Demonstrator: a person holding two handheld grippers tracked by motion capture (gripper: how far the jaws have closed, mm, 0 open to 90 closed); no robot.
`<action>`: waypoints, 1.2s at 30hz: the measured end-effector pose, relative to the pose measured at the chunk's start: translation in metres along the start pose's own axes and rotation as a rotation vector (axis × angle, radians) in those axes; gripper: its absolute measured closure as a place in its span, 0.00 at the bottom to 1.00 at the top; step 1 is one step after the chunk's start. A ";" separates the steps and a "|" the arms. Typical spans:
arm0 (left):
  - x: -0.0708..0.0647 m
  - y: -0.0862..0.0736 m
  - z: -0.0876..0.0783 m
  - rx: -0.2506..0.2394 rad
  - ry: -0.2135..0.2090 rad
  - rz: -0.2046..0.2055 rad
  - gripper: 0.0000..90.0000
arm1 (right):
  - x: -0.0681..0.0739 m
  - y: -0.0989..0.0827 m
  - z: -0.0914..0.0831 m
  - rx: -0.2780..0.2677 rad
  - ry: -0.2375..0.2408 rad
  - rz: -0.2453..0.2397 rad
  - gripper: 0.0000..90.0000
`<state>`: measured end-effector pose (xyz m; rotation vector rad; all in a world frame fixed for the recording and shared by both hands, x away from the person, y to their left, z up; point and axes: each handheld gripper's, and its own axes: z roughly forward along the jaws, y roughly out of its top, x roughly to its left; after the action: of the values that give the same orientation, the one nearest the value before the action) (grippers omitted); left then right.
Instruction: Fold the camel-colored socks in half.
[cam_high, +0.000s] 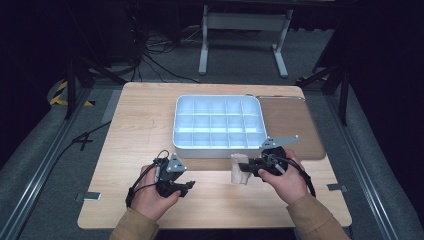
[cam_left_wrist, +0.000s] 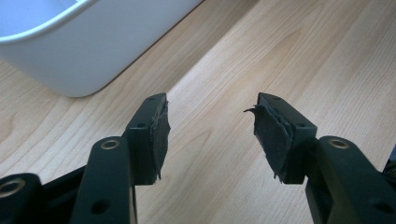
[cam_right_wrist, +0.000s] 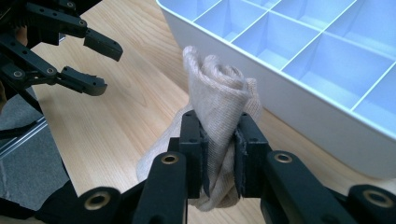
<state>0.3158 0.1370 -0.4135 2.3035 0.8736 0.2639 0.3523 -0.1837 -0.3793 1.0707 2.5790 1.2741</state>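
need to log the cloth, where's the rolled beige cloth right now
The rolled beige cloth is pinched in the right gripper, just off the near edge of the white divider tray, right of the left gripper.

Lab: dark curtains, floor cables.

A rolled beige knitted cloth is pinched upright between the jaws of the right gripper, at 6 o'clock of the white compartment tray, just beside its near wall. The tray is set mid-table, its small compartments seen bare. The cloth's lower end is bunched below the jaws.
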 end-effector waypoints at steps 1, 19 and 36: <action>0.000 0.000 0.000 0.000 0.000 0.000 0.51 | 0.000 0.000 0.000 0.000 0.000 0.000 0.85; 0.005 0.000 -0.007 -0.014 0.009 -0.007 0.49 | -0.021 0.031 -0.017 -0.019 -0.066 0.006 0.85; 0.006 0.000 -0.005 -0.015 0.001 -0.002 0.48 | -0.049 0.045 -0.025 -0.017 -0.113 -0.006 0.84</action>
<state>0.3184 0.1436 -0.4096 2.2889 0.8718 0.2700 0.4059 -0.2121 -0.3414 1.0977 2.4822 1.1959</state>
